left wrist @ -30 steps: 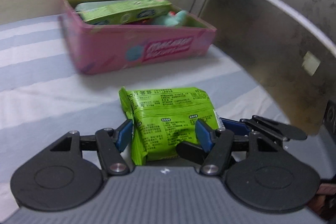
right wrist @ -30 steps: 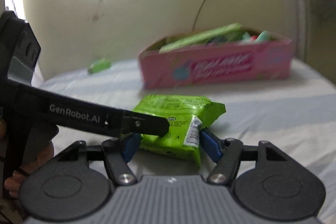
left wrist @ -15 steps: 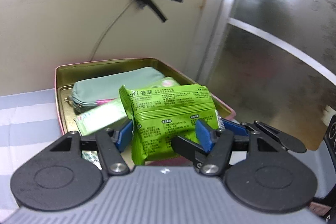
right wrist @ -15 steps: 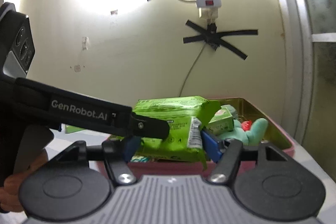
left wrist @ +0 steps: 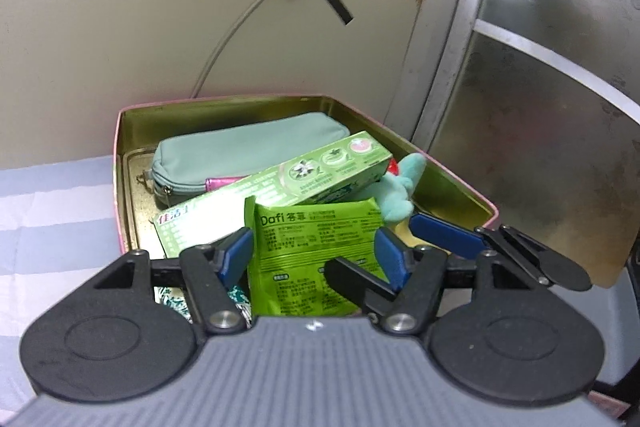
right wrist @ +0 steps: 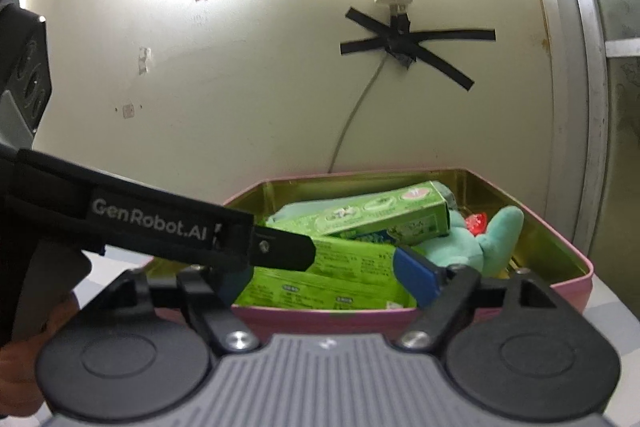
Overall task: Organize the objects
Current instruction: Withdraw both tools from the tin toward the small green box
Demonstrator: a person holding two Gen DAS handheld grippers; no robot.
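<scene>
Both tools sit over the pink tin [left wrist: 120, 163] with the green packet [left wrist: 316, 247] between them. Left tool [left wrist: 314, 253]: blue pads [left wrist: 236, 255] at the packet's two side edges, jaws opening a little; the left pad looks touching, the right pad is close, so I read it as a loosening hold, not a firm clamp. Right tool [right wrist: 320, 277]: jaws opening, right pad [right wrist: 416, 279] visibly off the packet [right wrist: 320, 287], left pad hidden behind the other tool's finger. I'd call it released.

Packet is above the tin's near end, lying partly over the toothpaste box [left wrist: 280, 183], near the plush [left wrist: 400, 187]. Can't tell whether it already rests on the contents or hangs in the left tool.

Progress, judged from the contents: pouch [left wrist: 244, 155], toothpaste box, plush and a small red item [right wrist: 476, 223] are already in the tin. Packet is at the drop point, so this step is nearly done. Left: let go fully, pull both tools back. No loose items show on the striped sheet [left wrist: 52, 219] in these views, but most of the bed is out of frame.
</scene>
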